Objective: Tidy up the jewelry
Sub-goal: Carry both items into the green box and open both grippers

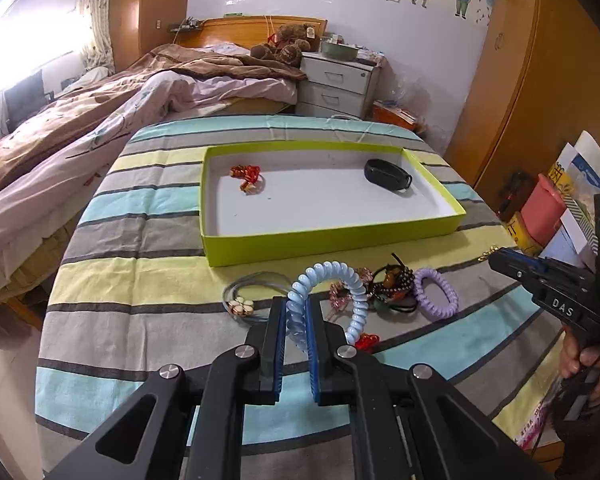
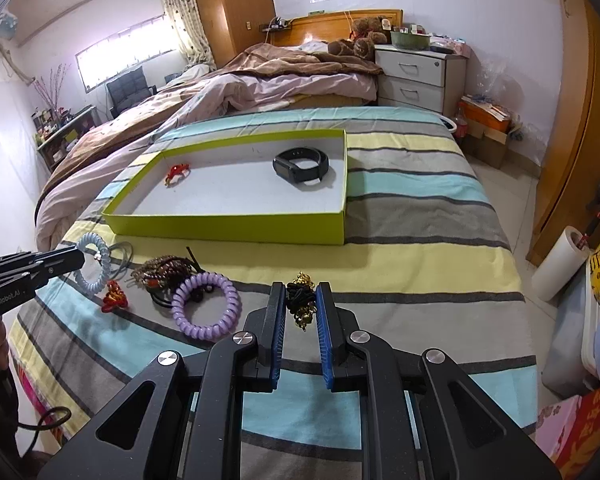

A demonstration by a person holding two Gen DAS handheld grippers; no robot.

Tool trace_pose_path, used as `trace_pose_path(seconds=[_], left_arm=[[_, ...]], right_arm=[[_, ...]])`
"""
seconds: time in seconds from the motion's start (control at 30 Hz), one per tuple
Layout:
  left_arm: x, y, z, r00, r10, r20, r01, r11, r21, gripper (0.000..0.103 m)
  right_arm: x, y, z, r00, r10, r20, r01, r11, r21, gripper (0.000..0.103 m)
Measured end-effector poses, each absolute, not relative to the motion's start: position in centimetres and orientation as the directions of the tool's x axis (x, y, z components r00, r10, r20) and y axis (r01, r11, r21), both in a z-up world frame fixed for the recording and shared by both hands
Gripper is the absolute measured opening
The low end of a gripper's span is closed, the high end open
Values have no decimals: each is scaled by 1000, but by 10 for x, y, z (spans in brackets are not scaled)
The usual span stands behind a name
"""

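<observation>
A lime-green tray (image 1: 332, 236) (image 2: 228, 227) lies on the striped cloth. It holds a red hair tie (image 1: 247, 176) (image 2: 177, 172) and a black wristband (image 1: 388, 174) (image 2: 301, 165). My left gripper (image 1: 297, 306) (image 2: 82, 258) is shut on a light-blue spiral hair tie (image 1: 340, 280) (image 2: 93, 266), lifted just above the cloth. My right gripper (image 2: 301, 290) (image 1: 494, 258) is shut on a black hair tie with gold charms (image 2: 301, 306). A purple spiral tie (image 1: 436, 293) (image 2: 206, 306), a red charm (image 2: 114, 298) and a pile of dark ties (image 1: 392, 284) (image 2: 164, 272) lie in front of the tray.
A grey cord with a flower charm (image 1: 242, 306) lies left of the pile. The unmade bed (image 1: 100, 120) is to the left, a white nightstand (image 1: 338, 82) behind. Boxes (image 1: 548, 208) and a paper roll (image 2: 560, 264) crowd the right side.
</observation>
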State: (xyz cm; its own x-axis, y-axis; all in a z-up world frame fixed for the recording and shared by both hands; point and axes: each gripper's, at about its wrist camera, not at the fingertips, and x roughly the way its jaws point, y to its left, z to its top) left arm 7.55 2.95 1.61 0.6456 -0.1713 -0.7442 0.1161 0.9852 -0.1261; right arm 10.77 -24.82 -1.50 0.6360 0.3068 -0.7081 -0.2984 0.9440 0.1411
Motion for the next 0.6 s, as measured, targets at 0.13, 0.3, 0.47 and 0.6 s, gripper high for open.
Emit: trace_pose_path(seconds=[0.13,0.3,0.47,0.6], left_arm=[[79,34,25,656,-186,-731,117,982,-146,9],[96,39,40,673,-172,-719,119,985,-124,9],[116,48,48,686,-163,-710,103,987,-127,10],[137,56,46,675,-173,-718,93,984,-150,10]], right_arm=[[109,-247,-6,648,309,-696,-298,944,142,16],[118,-238,18,678,339,-652,-311,936,163,16],[134,-222,33,686,365,-629,-338,926,169,16],[155,-205,36,676,372,-636,-357,920,159,16]])
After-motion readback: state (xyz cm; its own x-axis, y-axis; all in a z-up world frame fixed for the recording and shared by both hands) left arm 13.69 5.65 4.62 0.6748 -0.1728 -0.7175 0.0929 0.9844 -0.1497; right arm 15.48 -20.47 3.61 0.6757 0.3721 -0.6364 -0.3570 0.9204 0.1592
